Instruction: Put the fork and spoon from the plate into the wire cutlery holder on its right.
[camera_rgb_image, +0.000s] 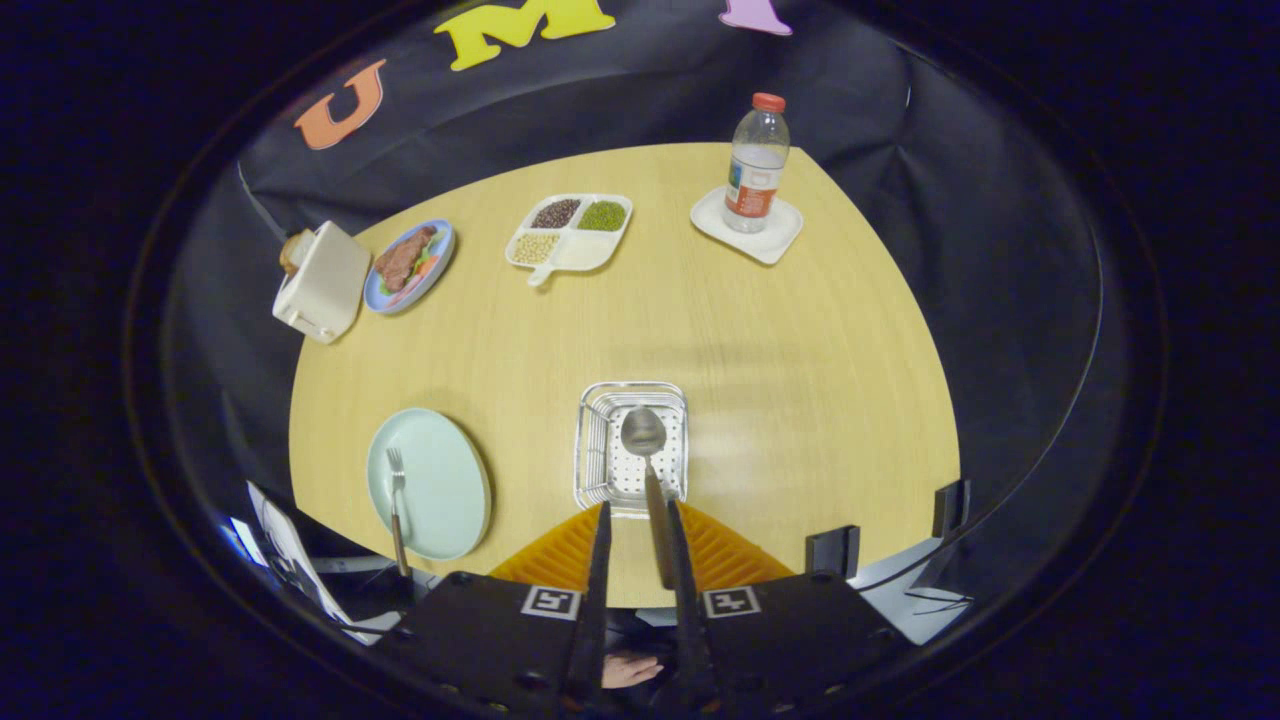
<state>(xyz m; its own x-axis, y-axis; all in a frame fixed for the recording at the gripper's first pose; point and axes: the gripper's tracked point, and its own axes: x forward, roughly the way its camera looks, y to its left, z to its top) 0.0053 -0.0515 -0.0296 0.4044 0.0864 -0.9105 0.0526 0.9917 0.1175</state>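
- The hand-held gripper (640, 530) has its two fingers set close together, with the spoon (645, 450) handle running up between them. The handle hugs the right finger, though. I can't tell if the left finger is actually touching it, so whether it's a proper two-sided pinch is unclear to me.
- The spoon's bowl sticks out ahead of the fingertips and hangs right over the wire cutlery holder (632, 445), which sits on the counter (760, 340) just ahead of the fingers. I can't say if the bowl is resting on the perforated bottom or hovering above it.
- So my read is that we're on the spoon half of the job, right at the drop-off point.
- The fork (397, 500) is lying on the pale green plate (440, 480), off to the left of the fingers and well apart from the holder. That half isn't done yet.
- Next move, as I see it: ease the spoon down into the holder, spread the fingers so the handle comes free, then back out without snagging the wire rim.
- After that, swing left to the plate and line up on the fork handle. It lies flat on the plate, so getting a finger down each side looks like the fiddly bit.
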